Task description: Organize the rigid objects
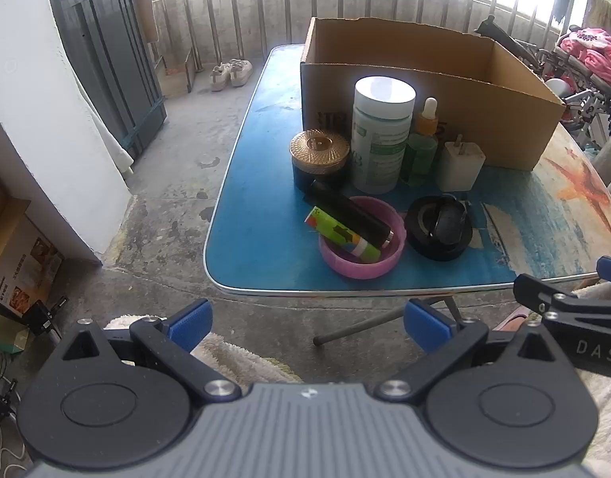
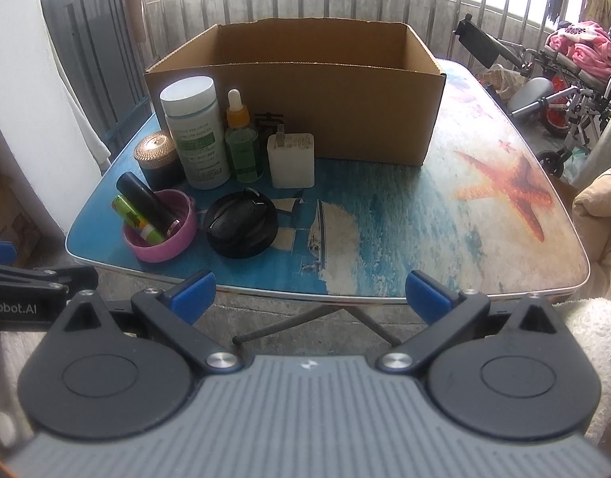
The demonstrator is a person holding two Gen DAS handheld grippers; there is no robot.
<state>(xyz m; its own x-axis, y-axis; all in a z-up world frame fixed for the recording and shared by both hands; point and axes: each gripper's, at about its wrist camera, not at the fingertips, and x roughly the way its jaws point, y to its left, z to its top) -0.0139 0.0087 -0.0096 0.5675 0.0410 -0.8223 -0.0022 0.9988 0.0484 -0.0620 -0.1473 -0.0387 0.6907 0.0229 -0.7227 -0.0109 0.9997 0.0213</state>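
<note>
Your left gripper [image 1: 307, 324] and right gripper [image 2: 310, 292] both hang short of the table's [image 2: 405, 215] near edge, jaws spread wide, nothing between them. Cardboard box [image 2: 297, 115] stands open-topped at the far side. In front of it, in a row: gold-lidded jar [image 2: 156, 159], white bottle [image 2: 196, 131], dropper bottle [image 2: 241, 143], white charger [image 2: 291, 159]. Nearer you: pink bowl [image 2: 162, 235] holding a black tube [image 2: 148, 203] and green tube [image 2: 136, 217]; black lid [image 2: 241, 225] just beside it.
</note>
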